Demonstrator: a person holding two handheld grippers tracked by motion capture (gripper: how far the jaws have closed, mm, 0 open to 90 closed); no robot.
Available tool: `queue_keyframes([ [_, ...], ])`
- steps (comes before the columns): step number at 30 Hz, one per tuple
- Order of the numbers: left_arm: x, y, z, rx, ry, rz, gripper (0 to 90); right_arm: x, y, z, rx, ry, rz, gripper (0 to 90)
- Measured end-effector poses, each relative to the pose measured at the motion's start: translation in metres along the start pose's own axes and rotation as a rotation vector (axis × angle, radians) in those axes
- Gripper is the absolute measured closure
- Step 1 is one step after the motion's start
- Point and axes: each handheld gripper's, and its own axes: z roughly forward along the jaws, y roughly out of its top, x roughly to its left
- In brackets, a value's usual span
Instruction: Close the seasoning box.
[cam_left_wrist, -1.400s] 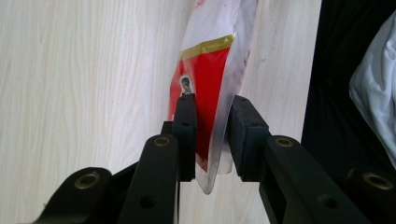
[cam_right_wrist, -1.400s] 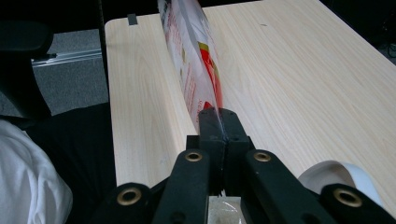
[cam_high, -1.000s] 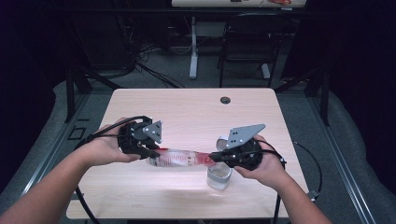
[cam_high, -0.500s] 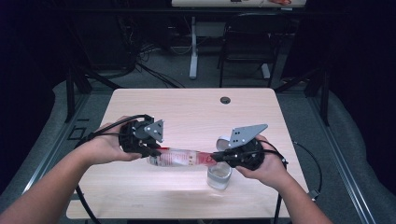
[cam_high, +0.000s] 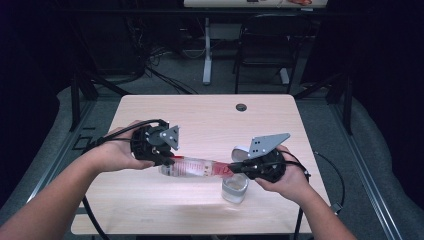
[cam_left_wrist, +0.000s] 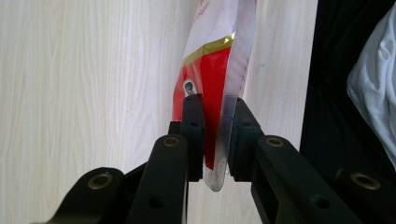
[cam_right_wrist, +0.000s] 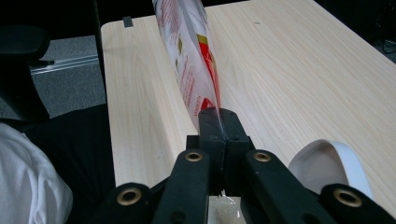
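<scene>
A long plastic packet (cam_high: 192, 166), clear with red, white and gold print, hangs level above the table between both grippers. My left gripper (cam_high: 170, 159) is shut on its red end. In the left gripper view the packet (cam_left_wrist: 215, 60) runs up from the left gripper (cam_left_wrist: 215, 112), whose jaws have just been closing on its flat edge. My right gripper (cam_high: 232, 169) is shut tight on the other end. In the right gripper view the packet (cam_right_wrist: 187, 46) stretches away from the right gripper (cam_right_wrist: 218, 123). A clear cup (cam_high: 234, 188) stands on the table just below the right gripper.
The light wooden table (cam_high: 200, 115) has a cable hole (cam_high: 241, 107) near its far edge. A white lid (cam_high: 241, 150) lies beside the right gripper, also the white lid (cam_right_wrist: 327, 163). A dark chair (cam_high: 265, 40) and desk legs stand beyond the table.
</scene>
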Motion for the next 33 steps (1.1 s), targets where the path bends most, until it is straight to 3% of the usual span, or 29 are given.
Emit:
queue_keyframes([
  [33, 0.004, 0.017, -0.007, 0.050, 0.000, 0.017, 80.8, -0.004, -0.007, -0.004, -0.017, -0.009, 0.019, 90.0],
])
